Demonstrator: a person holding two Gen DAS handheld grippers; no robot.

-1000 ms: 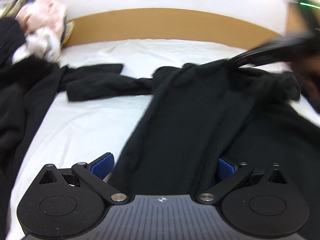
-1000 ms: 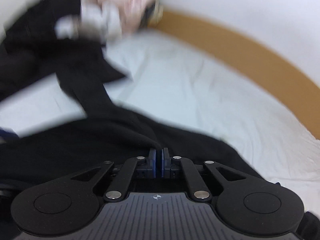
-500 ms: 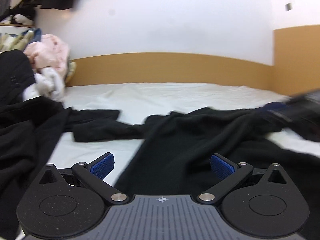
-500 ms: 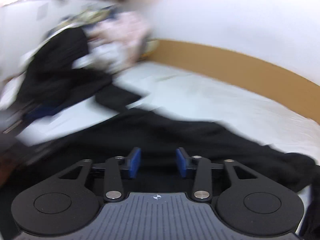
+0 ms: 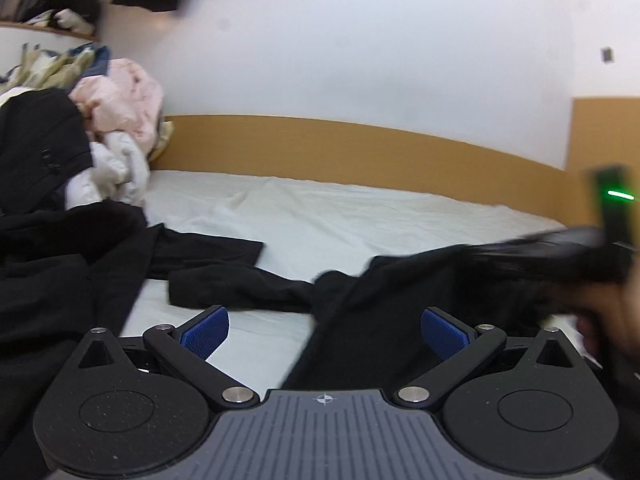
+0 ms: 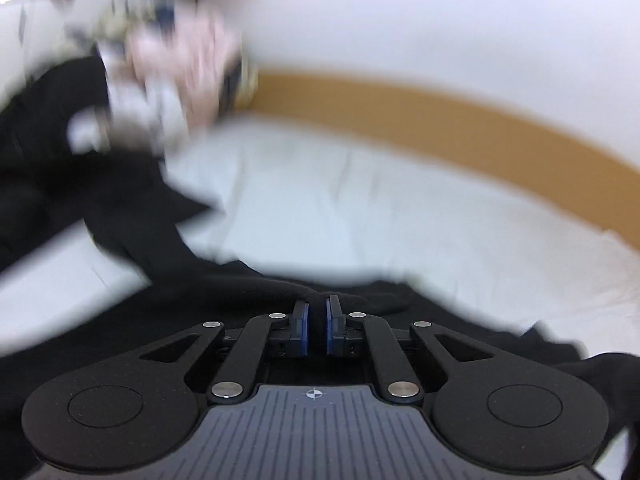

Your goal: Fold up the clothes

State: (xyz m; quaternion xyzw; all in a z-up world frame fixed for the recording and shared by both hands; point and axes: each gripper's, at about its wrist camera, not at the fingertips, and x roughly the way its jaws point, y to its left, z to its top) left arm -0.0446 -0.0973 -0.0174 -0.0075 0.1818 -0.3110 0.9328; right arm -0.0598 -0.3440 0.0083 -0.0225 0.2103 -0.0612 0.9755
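A black garment (image 5: 380, 312) lies spread on the white bed sheet (image 5: 340, 216), one sleeve (image 5: 224, 284) stretching left. My left gripper (image 5: 324, 320) hovers open above its near edge, blue pads wide apart and nothing pinched. At the right, blurred, my right gripper (image 5: 560, 256) lifts the garment's edge. In the right wrist view that gripper (image 6: 317, 312) has its jaws closing, pads nearly together on a fold of the black garment (image 6: 248, 292).
A heap of clothes, pink (image 5: 124, 100), white and black (image 5: 44, 148), is piled at the left of the bed. A wooden headboard (image 5: 360, 148) runs along the white wall. A person's hand (image 5: 600, 320) shows blurred at the right.
My left gripper rose and tilted up, staying open. My right gripper opened, moved along the garment and closed again on its fabric.
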